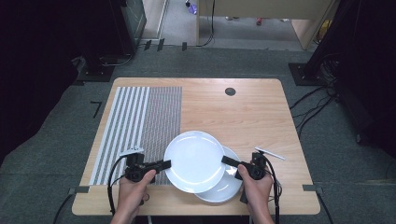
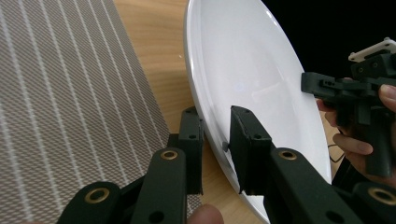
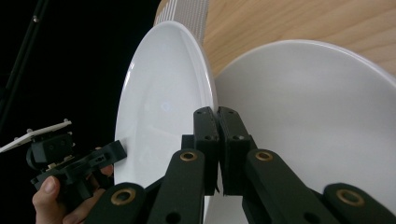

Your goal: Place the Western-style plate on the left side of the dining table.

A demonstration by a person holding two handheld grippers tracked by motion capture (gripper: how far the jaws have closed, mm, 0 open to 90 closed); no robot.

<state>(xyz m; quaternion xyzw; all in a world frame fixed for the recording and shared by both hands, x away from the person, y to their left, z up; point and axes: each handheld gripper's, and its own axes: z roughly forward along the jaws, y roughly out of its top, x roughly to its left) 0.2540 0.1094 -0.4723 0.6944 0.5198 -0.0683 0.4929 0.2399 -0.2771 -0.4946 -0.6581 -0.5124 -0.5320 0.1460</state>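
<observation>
The left tongs [image 1: 164, 164] clench the left rim of the upper white plate [image 1: 194, 161]; in the left gripper view one jaw sits under the rim and one above, the rim between them. The right tongs [image 1: 227, 160] pinch the same plate's right rim; in the right gripper view the jaws look pressed nearly together, with the rim's edge seemingly caught between them, though the contact is hard to make out. The upper plate hangs over a second white plate [image 1: 223, 186], hiding most of it. That lower plate lies on the wooden desk [image 1: 243, 112], beside a striped placemat [image 1: 135, 126]. Both hands [image 1: 133, 189] are cut off at the bottom edge.
</observation>
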